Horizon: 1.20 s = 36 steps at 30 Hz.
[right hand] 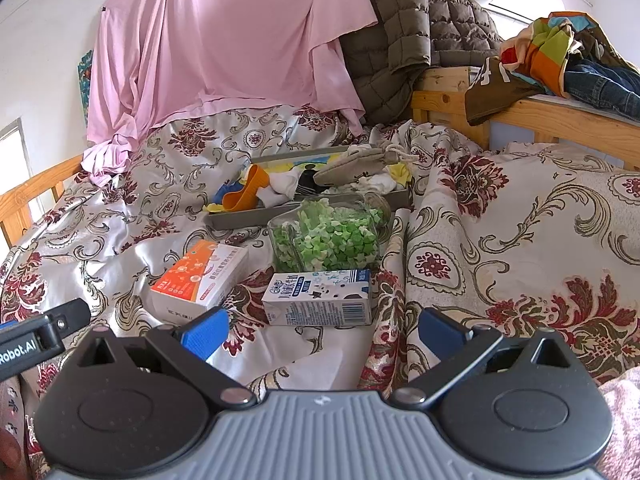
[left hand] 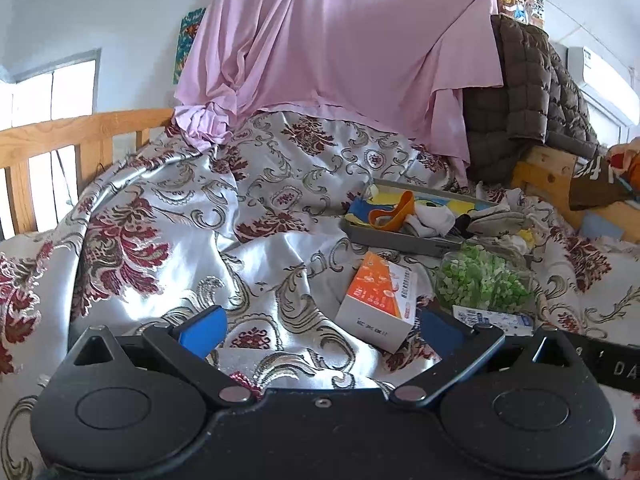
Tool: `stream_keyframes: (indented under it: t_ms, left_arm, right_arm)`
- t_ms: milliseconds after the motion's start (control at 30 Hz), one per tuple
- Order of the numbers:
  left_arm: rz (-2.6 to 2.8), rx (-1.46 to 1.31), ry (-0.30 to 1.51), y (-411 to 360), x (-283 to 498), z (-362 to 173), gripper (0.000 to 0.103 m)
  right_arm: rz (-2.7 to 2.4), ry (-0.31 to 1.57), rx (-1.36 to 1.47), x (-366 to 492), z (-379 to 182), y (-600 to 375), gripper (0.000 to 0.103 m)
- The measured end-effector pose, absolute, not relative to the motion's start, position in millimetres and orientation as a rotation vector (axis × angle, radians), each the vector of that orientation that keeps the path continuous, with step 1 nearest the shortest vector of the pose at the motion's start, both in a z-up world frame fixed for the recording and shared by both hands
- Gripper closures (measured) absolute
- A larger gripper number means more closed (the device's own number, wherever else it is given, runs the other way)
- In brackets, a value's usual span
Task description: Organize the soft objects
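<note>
A grey tray [left hand: 400, 236] [right hand: 248, 216] rests on the floral bedspread, holding white socks [left hand: 432, 218] [right hand: 280, 188], an orange band [left hand: 392, 210] [right hand: 246, 192], a beige cloth pouch [right hand: 352, 166] and other soft bits. In front of it lie a clear jar of green pieces [left hand: 484, 280] [right hand: 328, 236], an orange-white box [left hand: 378, 300] [right hand: 200, 276] and a milk carton [right hand: 320, 298] [left hand: 496, 320]. My left gripper [left hand: 320, 330] is open just before the orange-white box. My right gripper [right hand: 322, 330] is open just before the milk carton. Neither holds anything.
A pink sheet [left hand: 340, 48] [right hand: 224, 40] drapes the wall at the back, with a brown quilted jacket [left hand: 524, 92] [right hand: 412, 28] beside it. Wooden bed rails [left hand: 80, 128] [right hand: 560, 116] border both sides; clothes [right hand: 560, 56] are piled on the right rail.
</note>
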<state>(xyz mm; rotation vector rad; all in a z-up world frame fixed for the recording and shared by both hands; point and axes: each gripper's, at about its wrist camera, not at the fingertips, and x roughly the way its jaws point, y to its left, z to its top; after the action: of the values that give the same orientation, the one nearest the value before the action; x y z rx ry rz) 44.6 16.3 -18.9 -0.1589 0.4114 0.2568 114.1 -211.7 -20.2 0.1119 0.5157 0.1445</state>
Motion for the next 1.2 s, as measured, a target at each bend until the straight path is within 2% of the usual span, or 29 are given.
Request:
stream_keyframes:
  t_ms: [1200]
  left_arm:
    - [0.226,-0.148,0.43,15.0,45.1,-19.8,0.001]
  right_arm:
    - [0.144,0.52,0.109,114.7,-19.7,-212.1,0.0]
